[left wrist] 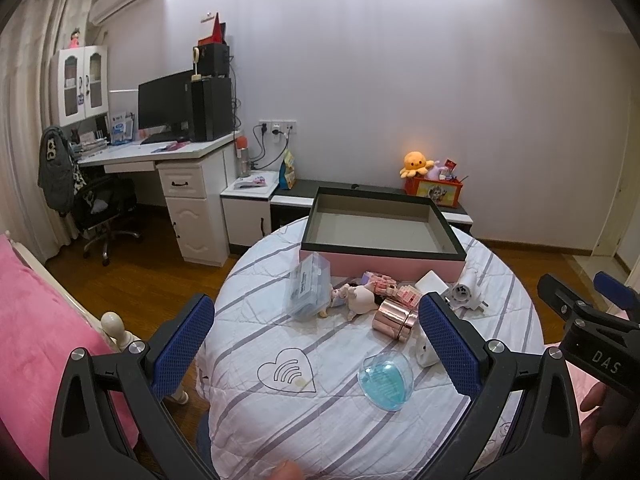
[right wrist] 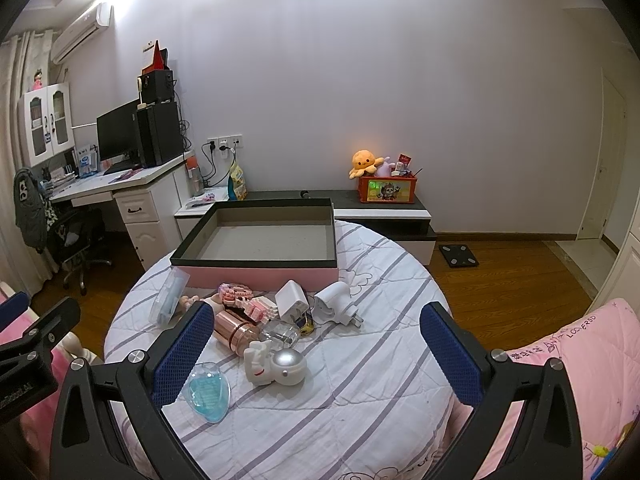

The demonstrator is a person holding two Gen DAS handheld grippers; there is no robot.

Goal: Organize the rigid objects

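An empty pink box with a black rim (left wrist: 440, 254) (right wrist: 256, 270) stands at the far side of a round table with a striped quilt cover (left wrist: 280, 420) (right wrist: 380, 400). In front of it lie a clear plastic case (left wrist: 310, 290) (right wrist: 168, 300), a small doll (left wrist: 356, 294), pink block figures (right wrist: 248, 300), a rose-gold cylinder (left wrist: 394, 318) (right wrist: 234, 330), white plug adapters (left wrist: 464, 290) (right wrist: 336, 306), a white and silver figure (right wrist: 276, 366) and a blue clear shell (left wrist: 386, 380) (right wrist: 210, 394). My left gripper (left wrist: 316, 344) and right gripper (right wrist: 316, 356) are open and empty, above the table's near side.
A desk with a monitor (left wrist: 166, 100) and a chair (left wrist: 104, 208) stand at the left. A low cabinet with an orange plush (left wrist: 416, 164) and a red box (right wrist: 386, 190) runs along the wall. Pink bedding (left wrist: 36, 320) (right wrist: 580, 380) flanks the table. A scale (right wrist: 458, 255) lies on the floor.
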